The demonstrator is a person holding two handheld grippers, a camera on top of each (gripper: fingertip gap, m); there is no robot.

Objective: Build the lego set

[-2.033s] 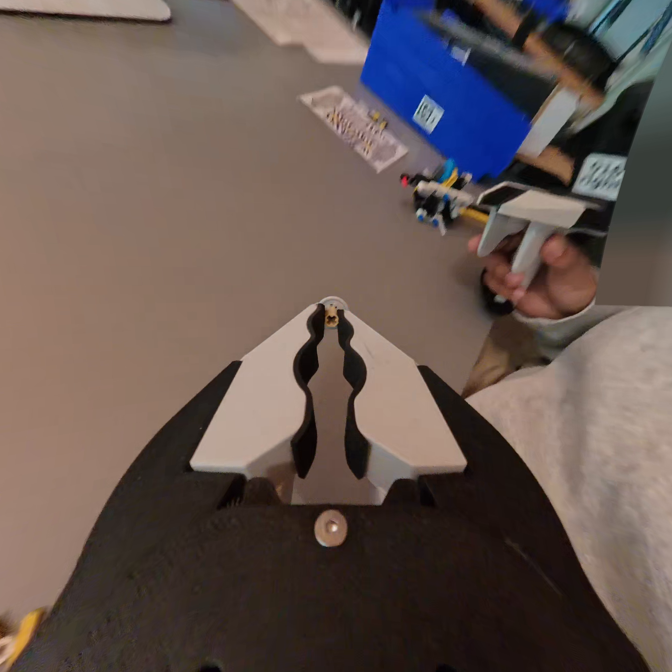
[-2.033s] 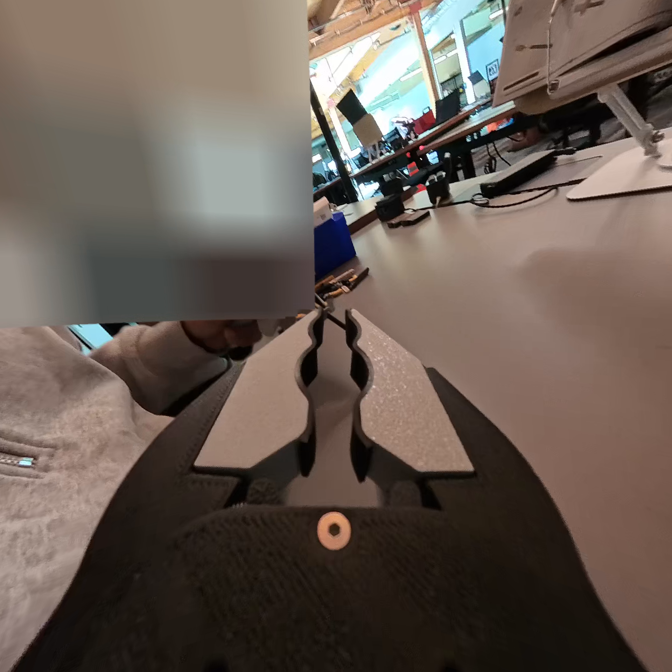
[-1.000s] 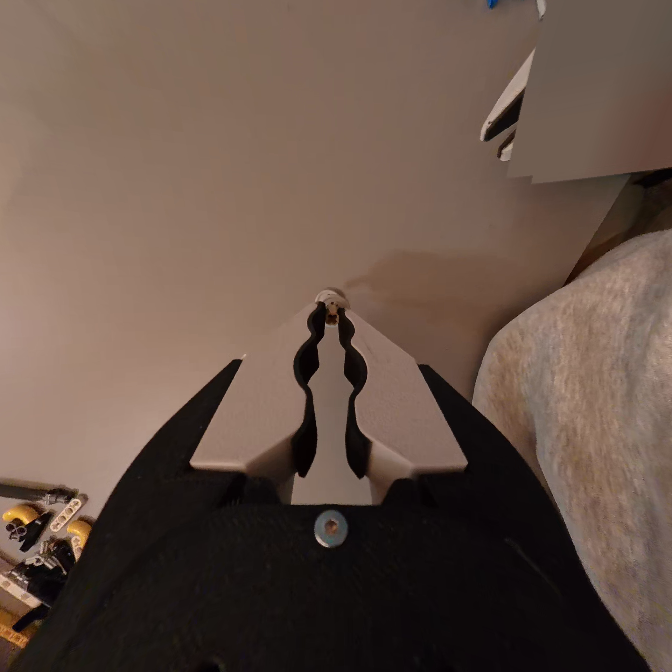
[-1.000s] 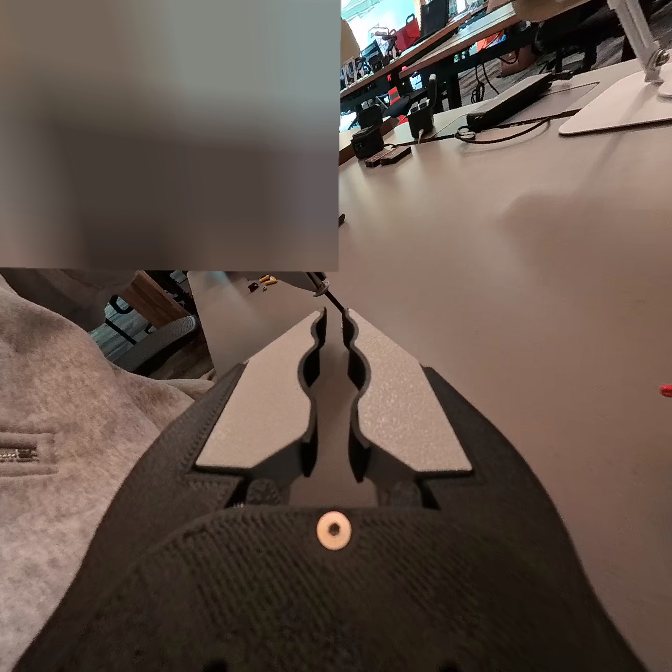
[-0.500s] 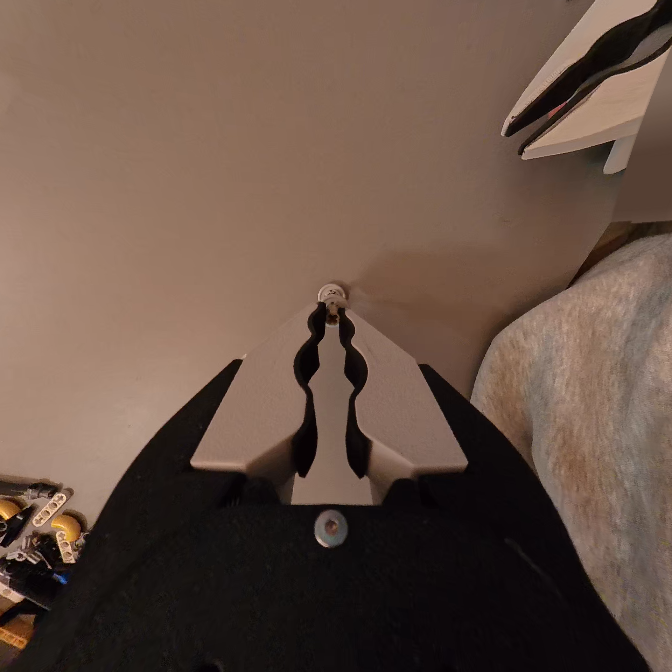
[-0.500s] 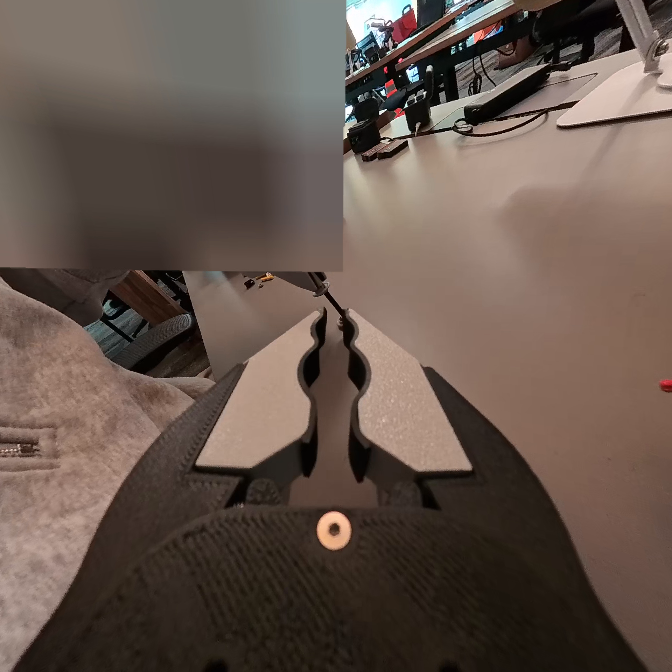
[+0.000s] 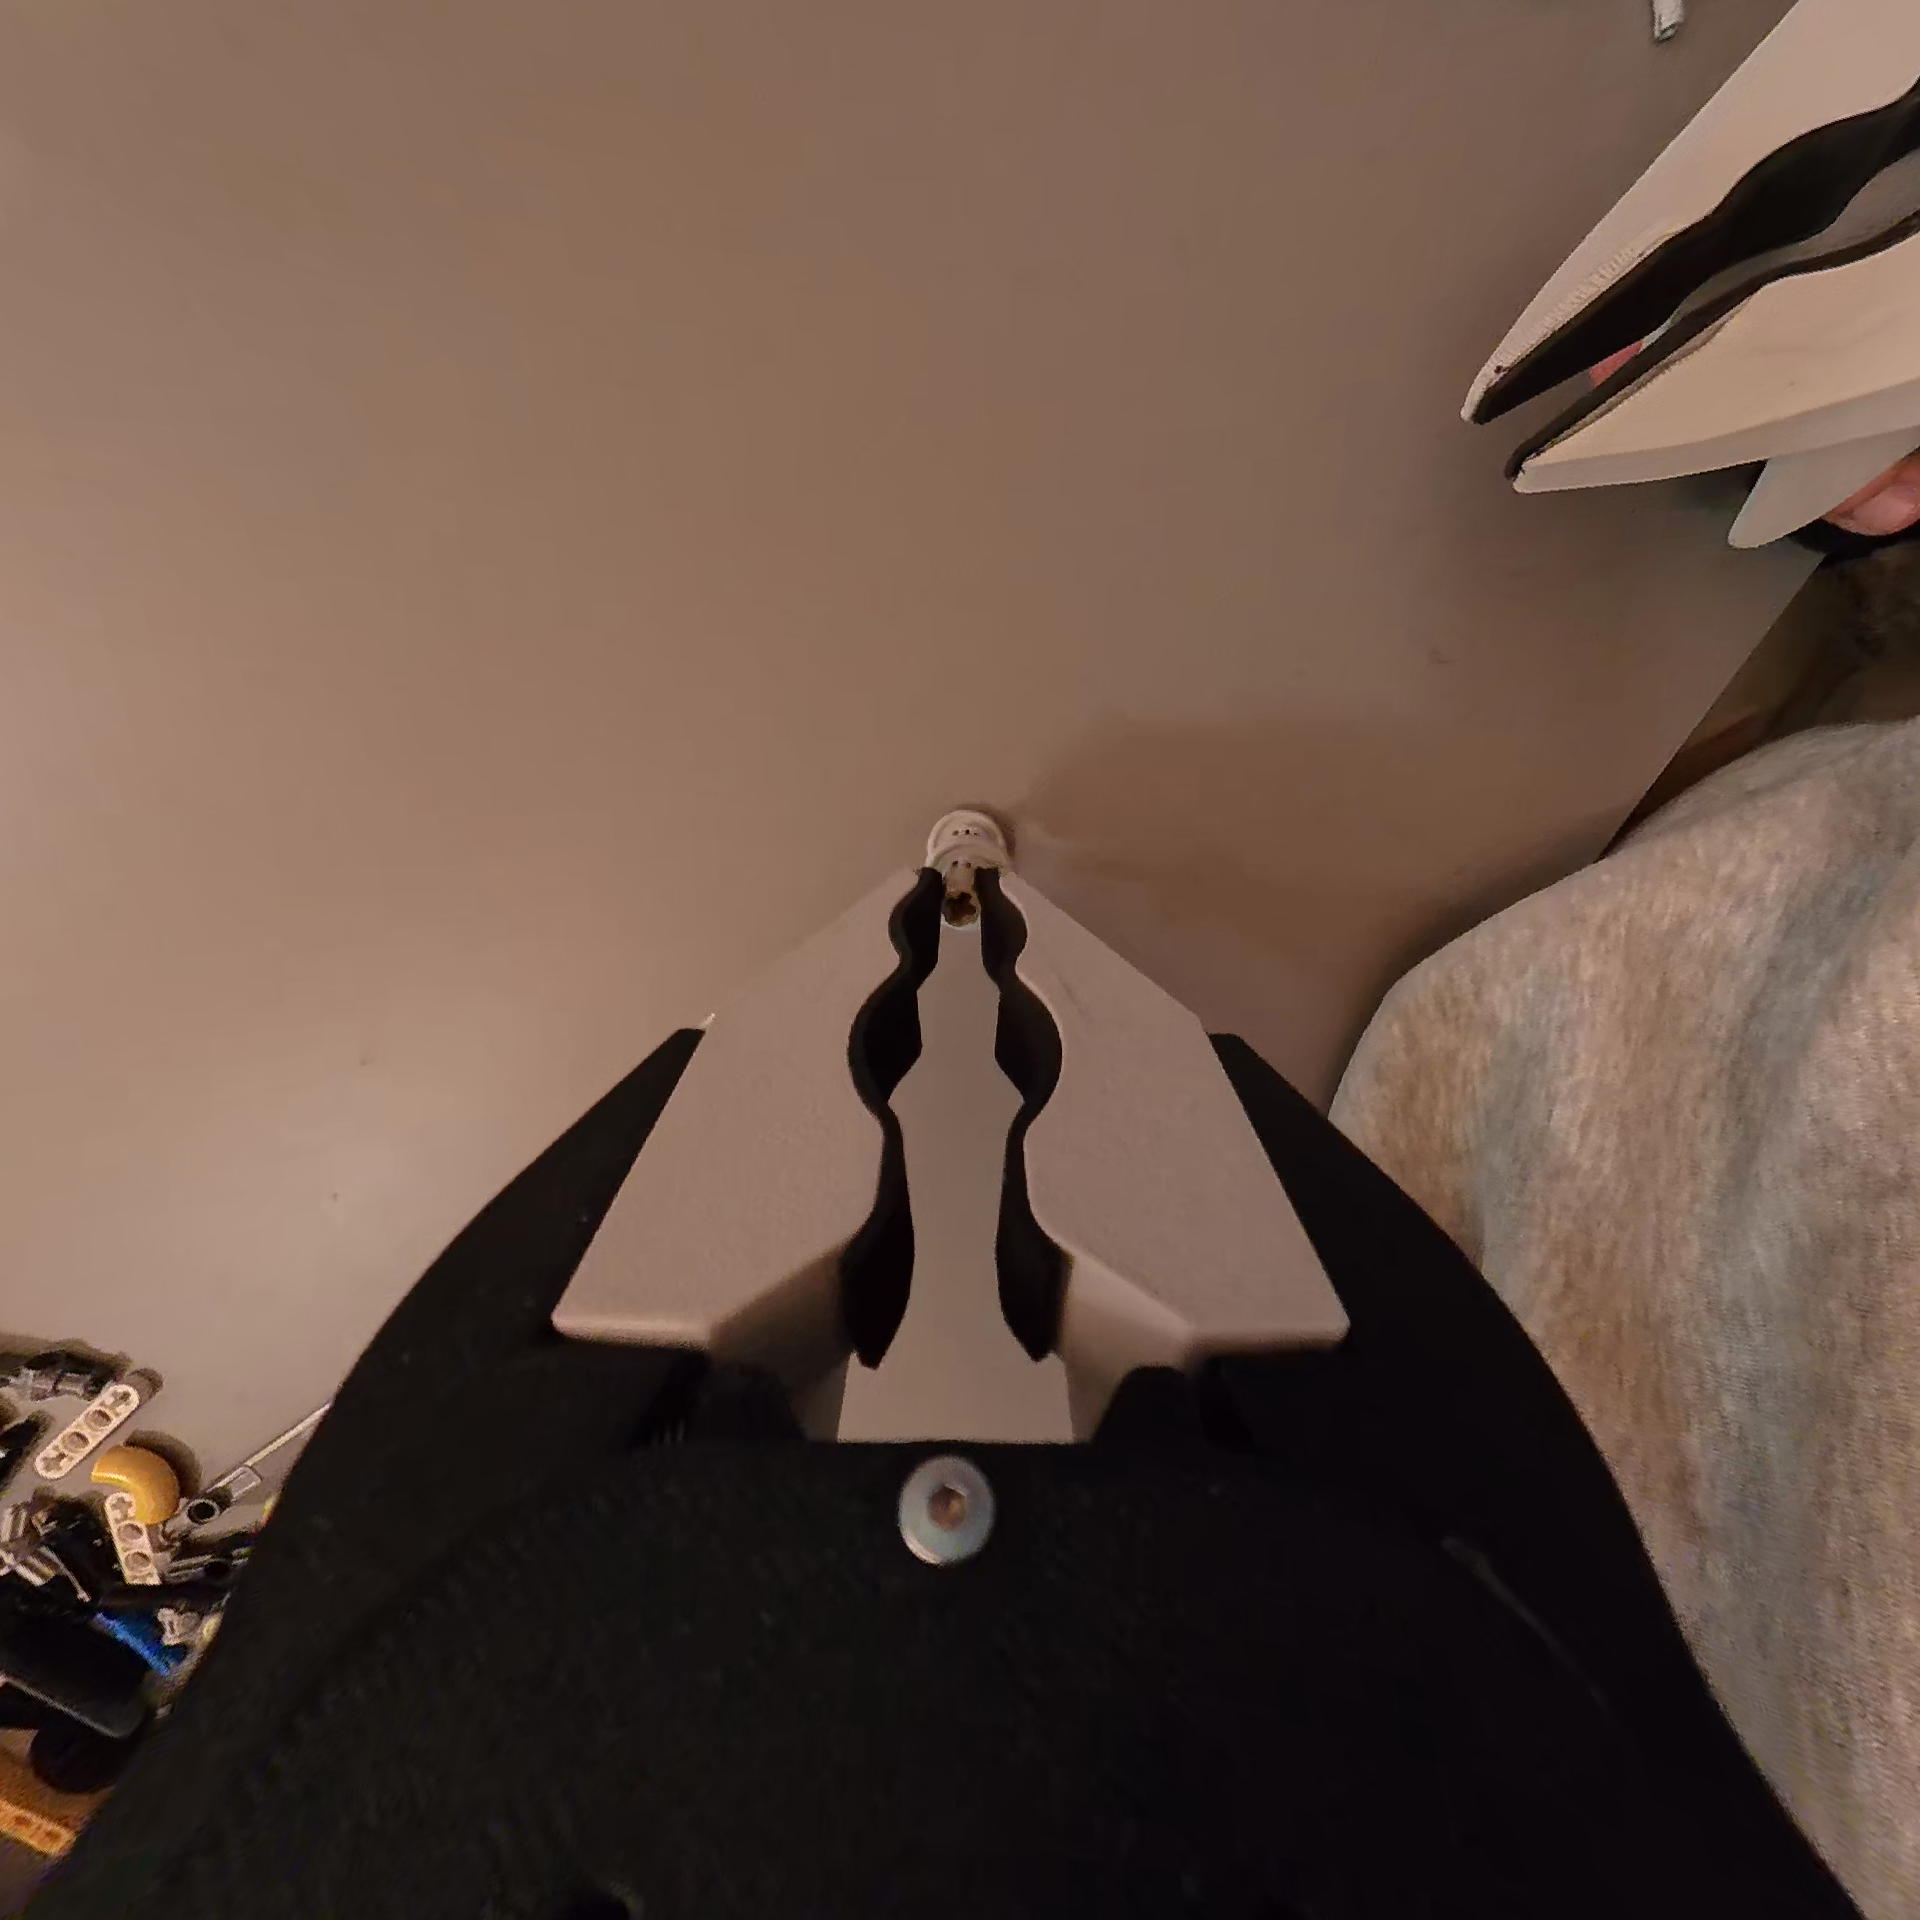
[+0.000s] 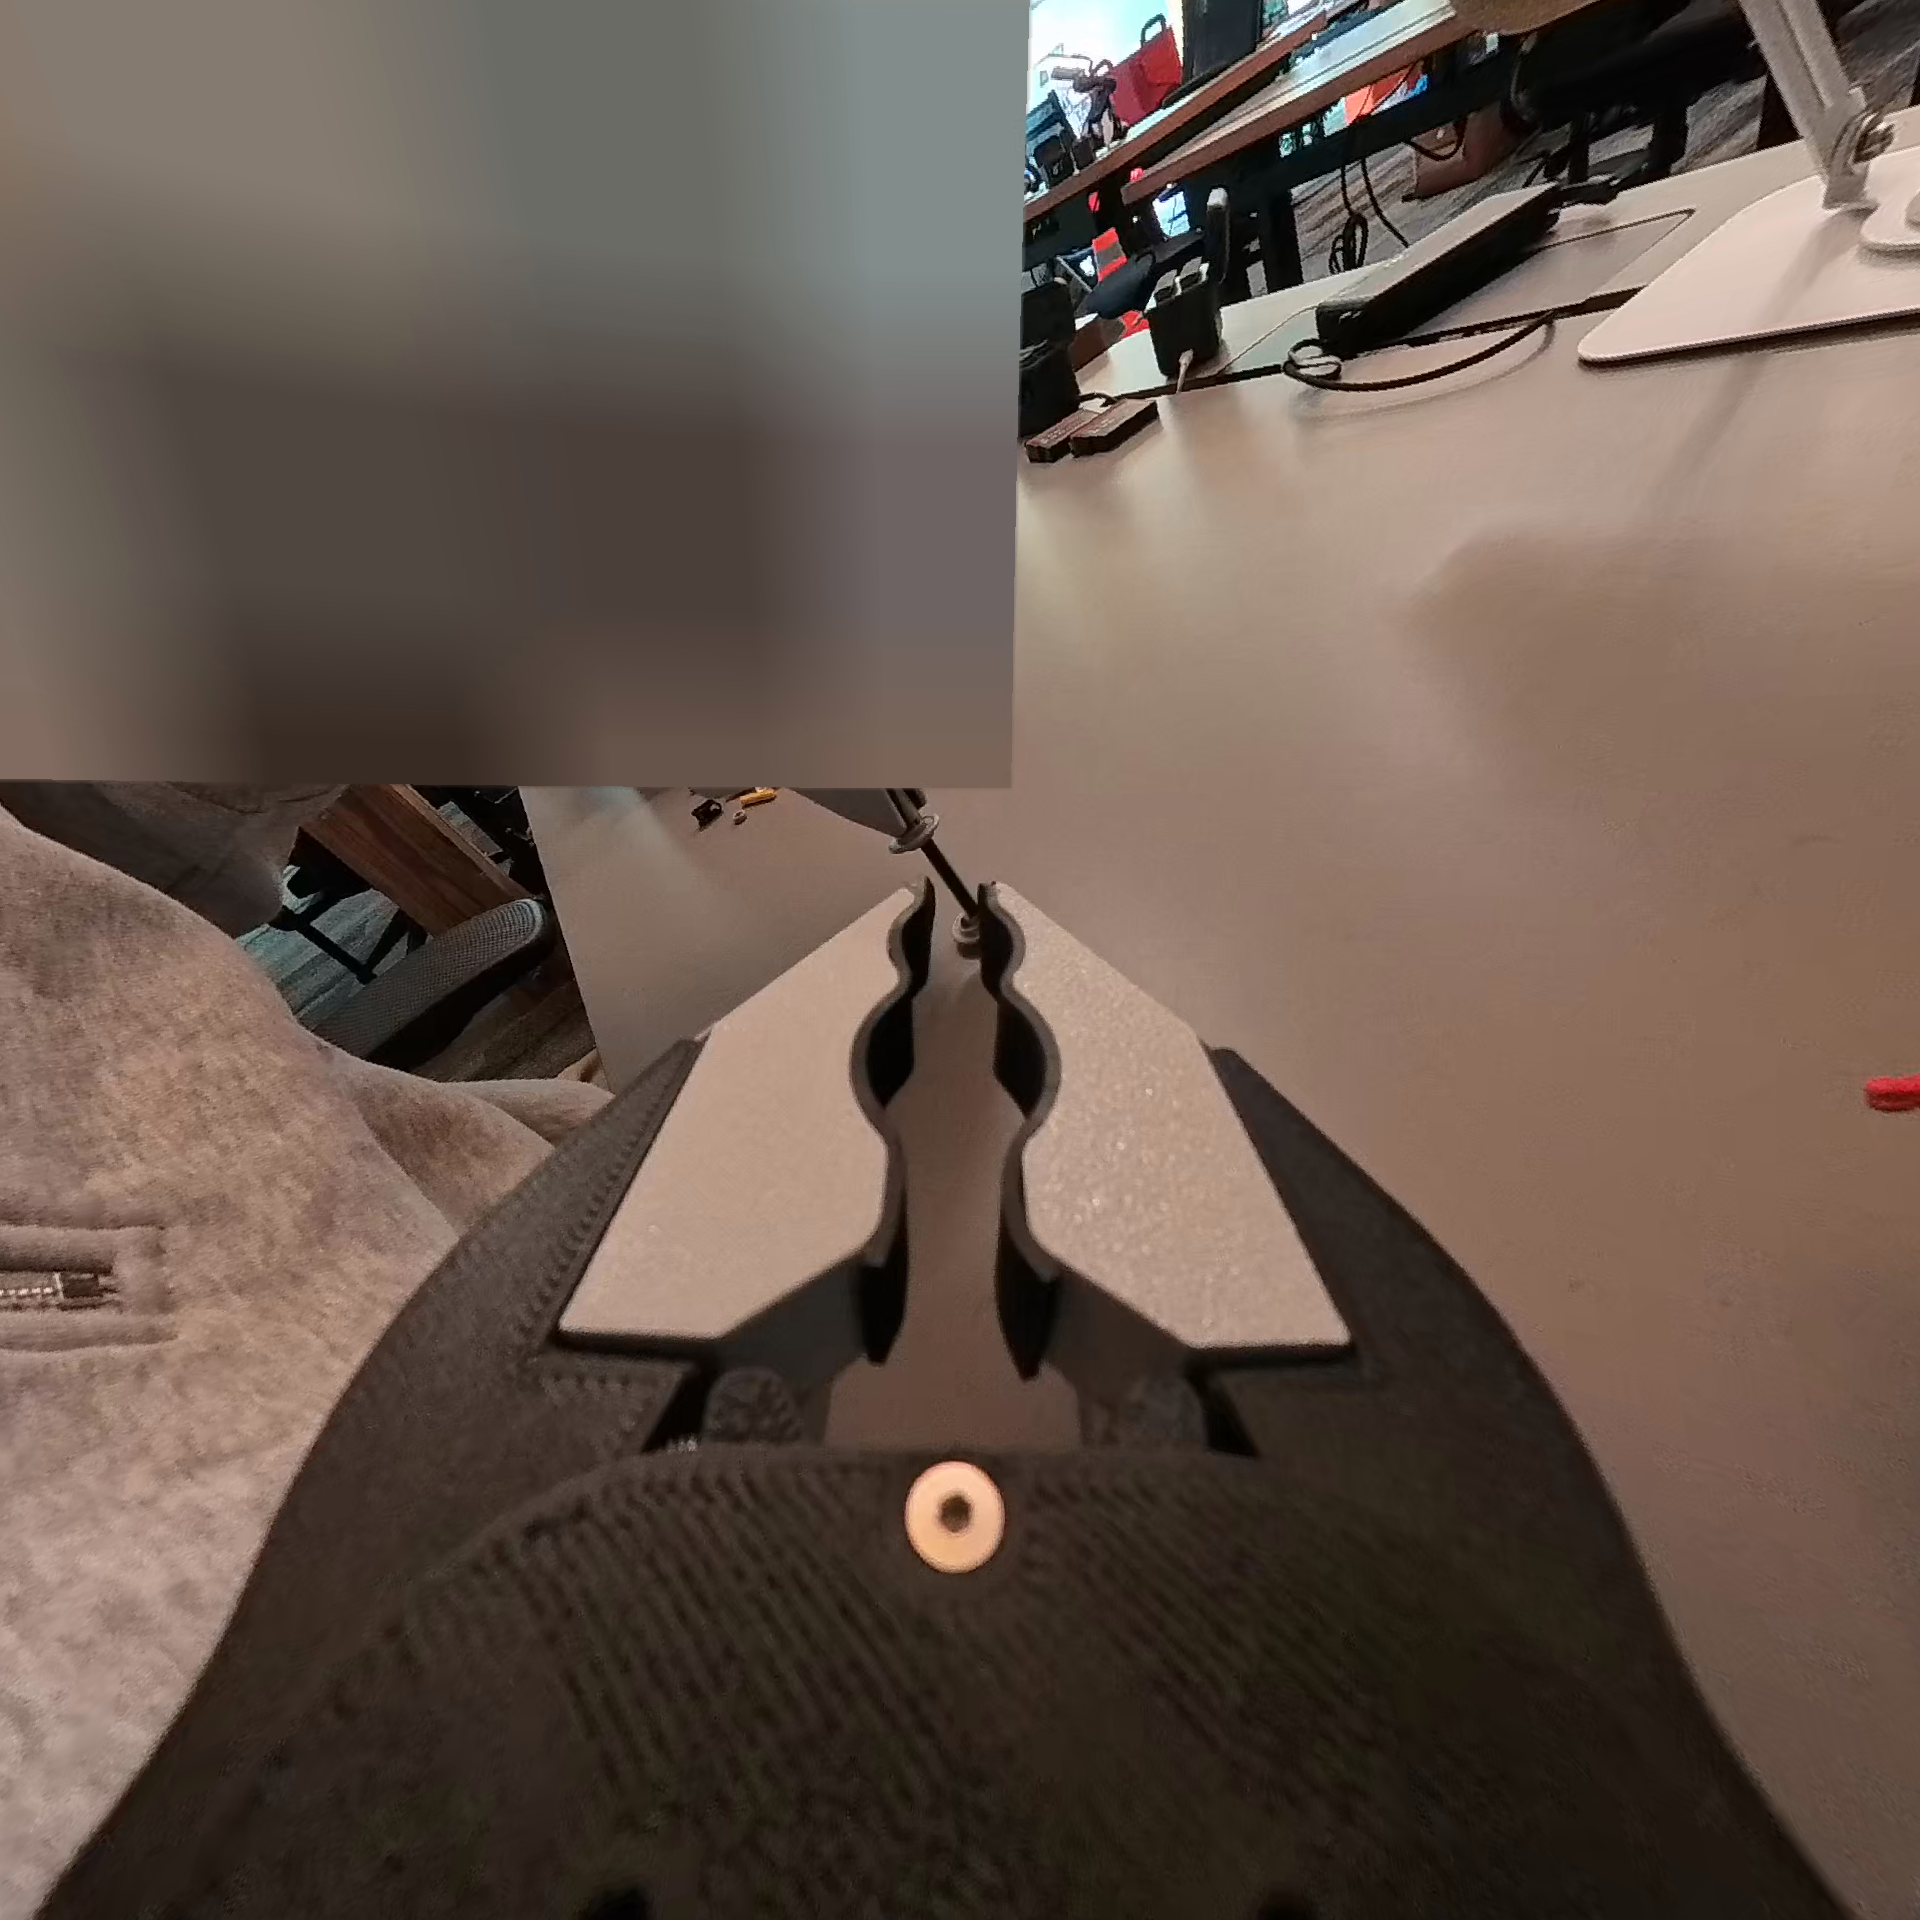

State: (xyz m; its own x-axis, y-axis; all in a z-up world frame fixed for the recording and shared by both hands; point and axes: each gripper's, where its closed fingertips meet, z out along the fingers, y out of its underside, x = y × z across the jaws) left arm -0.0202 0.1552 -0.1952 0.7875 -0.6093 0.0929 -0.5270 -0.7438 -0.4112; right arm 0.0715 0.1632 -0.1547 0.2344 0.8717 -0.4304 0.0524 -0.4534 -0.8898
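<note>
My left gripper (image 7: pixel 961 883) is shut on a small tan pin (image 7: pixel 959 906) with a light grey round piece (image 7: pixel 966 834) at its far end, held low over the bare tan table (image 7: pixel 623 468). My right gripper (image 8: pixel 956 902) is shut on a thin black axle (image 8: pixel 940 862) that sticks out up and to the left, with a small grey ring (image 8: pixel 914 831) on it. The right gripper also shows at the upper right of the left wrist view (image 7: pixel 1501 416), apart from the left one. Loose Lego parts (image 7: pixel 94 1507) lie at the lower left.
A person's grey sweater (image 7: pixel 1662 1195) fills the right side past the table edge (image 7: pixel 1725 717). In the right wrist view a monitor stand base (image 8: pixel 1766 281), a black cable (image 8: pixel 1434 353) and small black devices (image 8: pixel 1179 312) lie at the far end. A red piece (image 8: pixel 1893 1091) is at the right edge. Spacing between my two grippers at the tips: around 11 cm.
The left gripper swung away from the blue bin toward bare table, still holding the pin. The right gripper came closer at the upper right. The right wrist view has barely changed lately.
</note>
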